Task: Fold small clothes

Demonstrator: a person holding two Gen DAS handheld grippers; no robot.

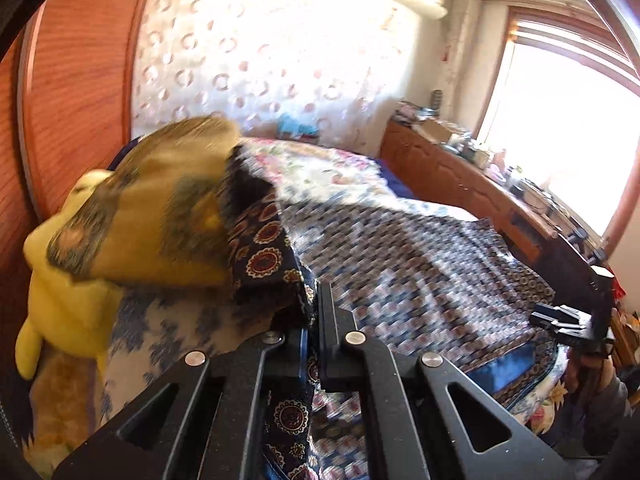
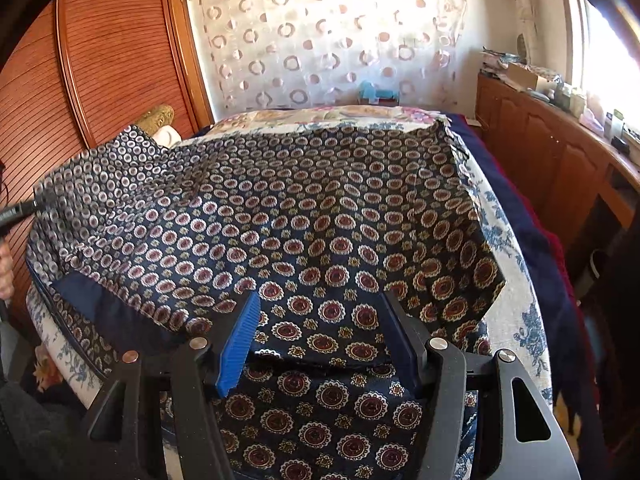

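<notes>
A navy cloth [image 2: 304, 208] printed with red and cream medallions lies spread over the bed. In the left wrist view my left gripper [image 1: 314, 300] is shut on a bunched corner of this cloth [image 1: 268, 256], which rises off the bed. That gripper [image 2: 34, 205] shows at the far left of the right wrist view, pinching the lifted corner. My right gripper [image 2: 318, 298] is open over the cloth's near hem; its blue pads [image 2: 236, 344] stand wide apart with a folded edge lying between them, untouched. The right gripper [image 1: 560, 318] also appears at the right edge of the left wrist view.
The bed carries a floral quilt [image 2: 516, 280]. A yellow plush toy [image 1: 64, 280] and an olive patterned cushion [image 1: 160, 216] sit by the wooden wardrobe [image 2: 100, 60] on the left. A cluttered wooden cabinet [image 2: 552, 152] runs along the right under the window.
</notes>
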